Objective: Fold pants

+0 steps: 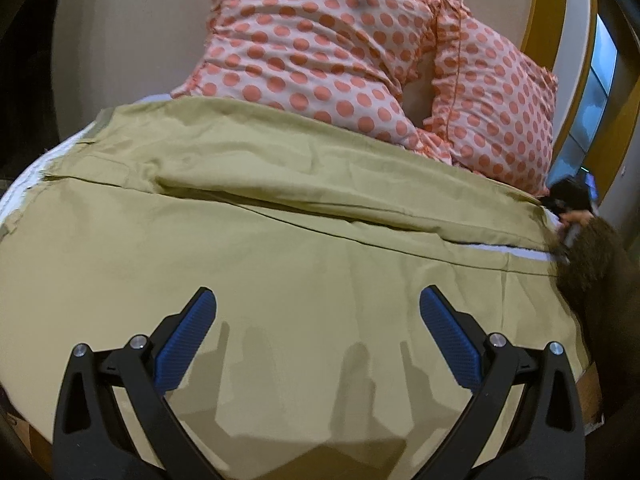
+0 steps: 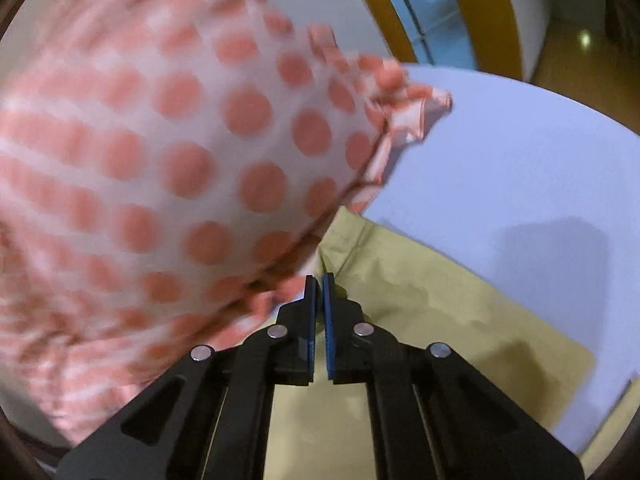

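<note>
Khaki pants (image 1: 280, 240) lie spread flat across the bed, both legs side by side running left to right. My left gripper (image 1: 318, 304) is open and empty, hovering just above the near leg. In the right wrist view my right gripper (image 2: 321, 280) is shut on a fold of the khaki pants (image 2: 420, 300) at the leg end, close under the pillow. The right gripper also shows at the far right of the left wrist view (image 1: 568, 196), held by a hand in a dark fuzzy sleeve.
Two pink polka-dot pillows (image 1: 320, 48) lie along the far side of the pants; one pillow (image 2: 160, 160) presses close to the right gripper. A white sheet (image 2: 520, 168) covers the bed. A yellow door frame (image 1: 548, 8) stands behind.
</note>
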